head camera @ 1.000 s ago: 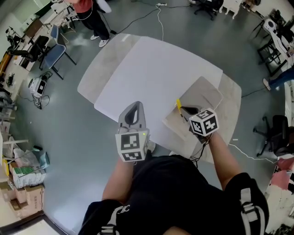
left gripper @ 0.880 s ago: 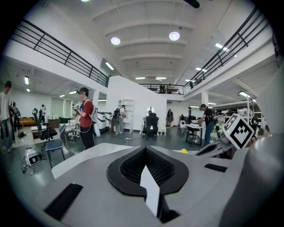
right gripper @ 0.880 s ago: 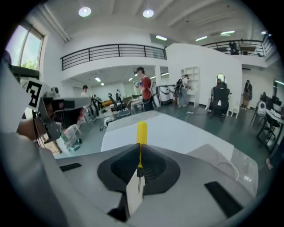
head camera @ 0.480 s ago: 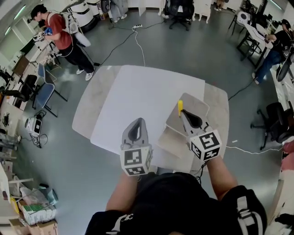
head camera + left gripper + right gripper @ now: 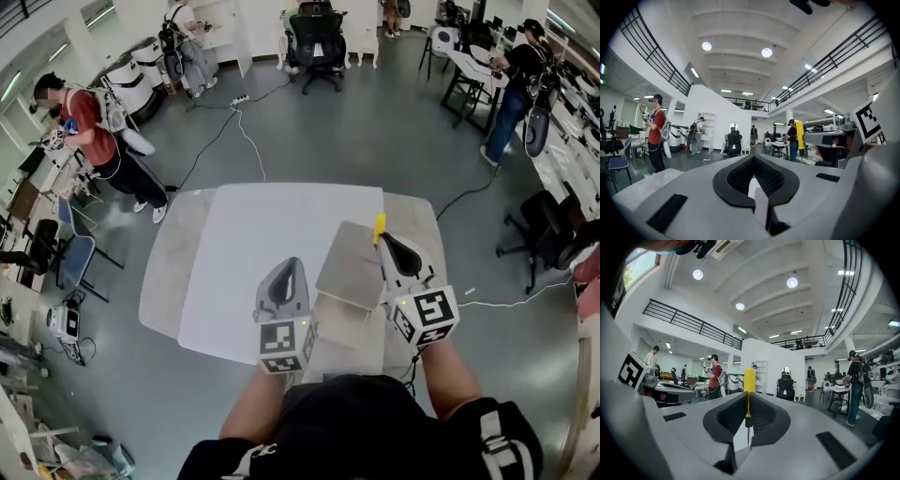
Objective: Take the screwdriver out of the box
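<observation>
As the head view looks steeply down, the slim screwdriver with a yellow plastic handle (image 5: 379, 225) shows right of centre, carried by the right claw (image 5: 383, 242) over the upper right corner of the shallow grey cardboard box (image 5: 349, 272). The box lies open on the white-topped bench (image 5: 281, 220). The screwdriver appears clear of it, so the task looks all but done. The left claw (image 5: 290, 264) hovers just left of the box, probably parked there so it stays out of the lift.

From the left gripper view, that claw's jaws are together with nothing between them. It points out level across the hall. The yellow handle stands upright at centre right of the frame, which the head view only hints at.

From the right gripper view, the jaws are clamped on the screwdriver right where the handle meets its thin metal shaft. The handle rises above the tips and the shaft hangs down between the pads. That grip low on the tool likely keeps it from swinging. Neither gripper view shows the box.
</observation>
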`<state>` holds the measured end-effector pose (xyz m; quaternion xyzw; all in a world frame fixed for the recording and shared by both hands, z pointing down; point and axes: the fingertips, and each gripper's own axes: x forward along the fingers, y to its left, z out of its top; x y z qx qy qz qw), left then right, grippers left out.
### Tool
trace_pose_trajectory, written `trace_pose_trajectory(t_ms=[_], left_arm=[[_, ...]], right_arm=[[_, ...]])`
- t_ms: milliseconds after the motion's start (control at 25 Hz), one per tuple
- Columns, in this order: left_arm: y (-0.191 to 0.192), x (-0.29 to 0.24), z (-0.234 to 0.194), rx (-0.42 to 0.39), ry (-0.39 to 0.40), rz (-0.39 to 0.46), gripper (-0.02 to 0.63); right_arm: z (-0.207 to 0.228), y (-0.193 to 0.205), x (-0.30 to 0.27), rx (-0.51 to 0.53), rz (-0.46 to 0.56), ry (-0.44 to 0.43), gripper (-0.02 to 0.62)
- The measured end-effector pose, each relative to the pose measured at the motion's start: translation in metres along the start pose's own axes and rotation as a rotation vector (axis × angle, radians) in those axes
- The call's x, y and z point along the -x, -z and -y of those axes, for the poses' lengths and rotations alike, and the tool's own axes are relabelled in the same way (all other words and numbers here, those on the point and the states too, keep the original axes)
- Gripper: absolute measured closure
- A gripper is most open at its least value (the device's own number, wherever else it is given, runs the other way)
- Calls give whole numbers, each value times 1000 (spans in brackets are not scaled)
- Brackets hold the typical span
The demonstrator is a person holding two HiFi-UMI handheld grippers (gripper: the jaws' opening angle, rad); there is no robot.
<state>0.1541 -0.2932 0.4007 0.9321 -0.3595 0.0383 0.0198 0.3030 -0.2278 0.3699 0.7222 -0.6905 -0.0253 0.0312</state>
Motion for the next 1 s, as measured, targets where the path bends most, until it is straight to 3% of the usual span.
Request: trace_pose_trajectory(t_ms=[440,1000], left_arm=[[-9,-21,57,-20,123,20,594],[-13,-16,67,-33,127,24,594]], right_arm=[[44,0,32,-17,9,96,577],[55,0,42,-33,16,132,577]])
